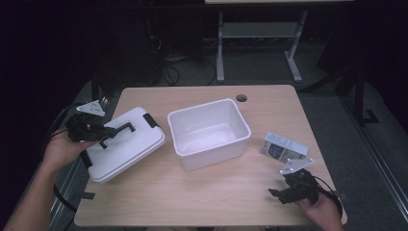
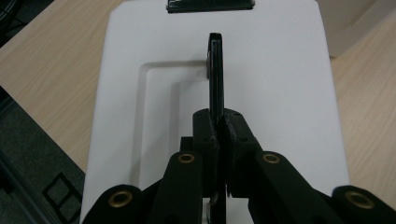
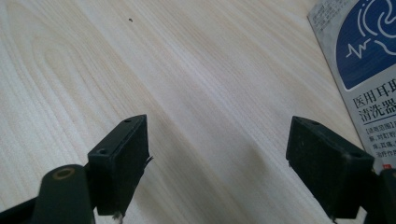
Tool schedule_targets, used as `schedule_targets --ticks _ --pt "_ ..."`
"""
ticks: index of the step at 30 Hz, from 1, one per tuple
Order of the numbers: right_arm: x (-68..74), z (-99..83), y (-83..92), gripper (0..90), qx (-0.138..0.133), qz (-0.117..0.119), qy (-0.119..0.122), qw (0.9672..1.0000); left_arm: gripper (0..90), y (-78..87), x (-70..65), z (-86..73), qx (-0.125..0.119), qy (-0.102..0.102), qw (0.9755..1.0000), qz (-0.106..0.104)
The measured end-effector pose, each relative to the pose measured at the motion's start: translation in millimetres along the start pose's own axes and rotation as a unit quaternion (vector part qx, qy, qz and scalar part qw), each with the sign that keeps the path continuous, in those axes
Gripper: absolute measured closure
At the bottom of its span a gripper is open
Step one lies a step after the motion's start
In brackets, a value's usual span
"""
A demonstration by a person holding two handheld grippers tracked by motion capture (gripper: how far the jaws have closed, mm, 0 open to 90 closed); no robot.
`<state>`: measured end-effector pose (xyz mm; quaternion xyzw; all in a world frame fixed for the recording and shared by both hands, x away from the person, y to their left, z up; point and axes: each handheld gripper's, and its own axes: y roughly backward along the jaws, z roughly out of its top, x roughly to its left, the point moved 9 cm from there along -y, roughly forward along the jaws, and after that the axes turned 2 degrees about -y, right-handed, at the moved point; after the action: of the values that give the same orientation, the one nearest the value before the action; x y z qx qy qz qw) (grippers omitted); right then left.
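One white lid with one black handle, lying flat at the tabletop's 9 o'clock edge, partly overhanging it. My left gripper is clamped on that handle; in the left gripper view the jaws are pinched tight with the thin black handle running straight up between them toward 12 o'clock, over the lid's recessed panel. One black latch shows at the lid's far end, 12 o'clock in that view; from the high view I count two latches, one at the lid's 1 o'clock corner and one at its 7 o'clock side.

One white open tub sits at the tabletop's centre, just beside the lid at its 3 o'clock, not touching it.

One small blue-and-white printed box lies at 3 o'clock of the tub, near the tabletop's right edge.

My right gripper is at 5 o'clock on the tabletop, just below that box, jaws spread wide and holding nothing; in the right gripper view bare wood lies between them and the box sits at 2 o'clock.

One round cable hole at the tabletop's 12 o'clock edge.
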<state>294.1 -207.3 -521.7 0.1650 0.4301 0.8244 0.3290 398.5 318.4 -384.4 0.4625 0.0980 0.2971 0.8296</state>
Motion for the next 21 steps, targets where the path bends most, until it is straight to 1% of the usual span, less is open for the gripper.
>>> schedule_targets --ticks 2,4,5,8,13,21 --pt "0.1 -0.2 -0.1 20.6 0.0 0.0 -0.001 1.0 84.7 -4.5 -0.3 -2.4 -0.002 0.004 1.0 0.0" --pt "0.1 -0.4 -0.6 20.5 0.0 0.001 -0.001 1.0 84.6 -12.7 -1.9 -6.3 0.004 0.002 1.0 -0.003" --pt "0.1 -0.4 -0.6 20.5 0.0 0.001 -0.001 1.0 84.6 -12.7 -1.9 -6.3 0.004 0.002 1.0 -0.003" --pt "0.3 -0.3 -0.7 20.6 0.001 0.001 0.0 1.0 84.6 -20.4 -3.4 -9.4 0.011 0.001 0.9999 -0.004" --pt "0.7 -1.0 -1.3 20.6 0.003 0.001 -0.001 1.0 84.6 -31.6 -6.3 -13.0 0.012 0.002 0.9999 -0.009" --pt "1.0 -1.4 -2.3 20.5 0.005 0.001 -0.002 1.0 84.6 -46.9 -8.6 -22.7 0.021 0.005 0.9997 -0.007"
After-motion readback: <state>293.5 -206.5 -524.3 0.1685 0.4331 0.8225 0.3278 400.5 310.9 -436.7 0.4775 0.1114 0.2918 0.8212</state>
